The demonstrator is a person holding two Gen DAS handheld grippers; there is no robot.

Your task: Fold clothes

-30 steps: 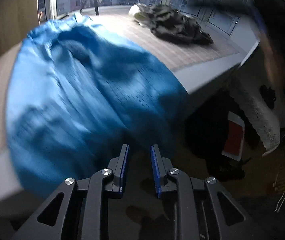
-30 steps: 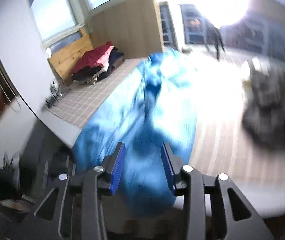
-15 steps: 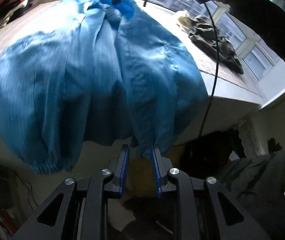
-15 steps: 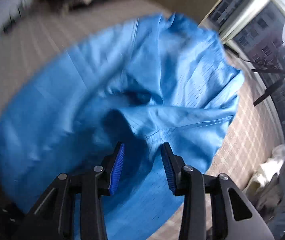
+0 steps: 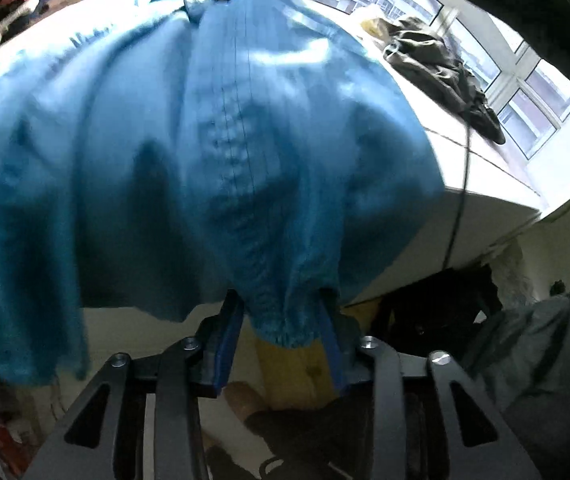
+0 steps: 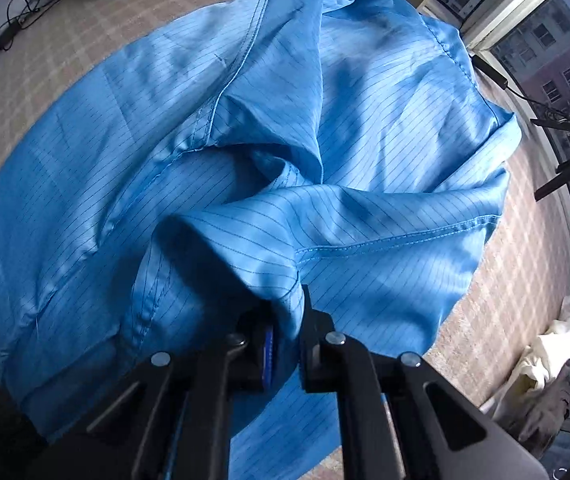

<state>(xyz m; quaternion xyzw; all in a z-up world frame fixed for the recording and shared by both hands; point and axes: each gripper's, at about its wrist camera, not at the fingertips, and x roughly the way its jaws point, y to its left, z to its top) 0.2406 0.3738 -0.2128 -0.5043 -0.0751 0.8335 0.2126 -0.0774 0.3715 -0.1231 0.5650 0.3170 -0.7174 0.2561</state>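
A blue pinstriped garment [image 5: 205,140] lies spread on the table and hangs over its near edge. One gathered cuff [image 5: 285,320] of it hangs between the fingers of my left gripper [image 5: 279,294]. The jaws are closing, and the cuff fills most of the gap without a visible pinch. In the right wrist view the garment [image 6: 245,120] lies crumpled on the checked mat. My right gripper [image 6: 285,300] points down at it, its jaws closing tight on a raised fold by a seam.
A dark olive clothes heap [image 5: 445,64] lies further along the table by the windows. A black cable [image 5: 463,160] drops over the white table edge [image 5: 485,200]. A charger cable [image 6: 13,28] and pale clothes [image 6: 545,360] lie at the mat's edges. Dark items sit on the floor below.
My left gripper sank toward the hanging cuff, which now sits between its fingers. My right gripper swung over the garment and closed on a fold.
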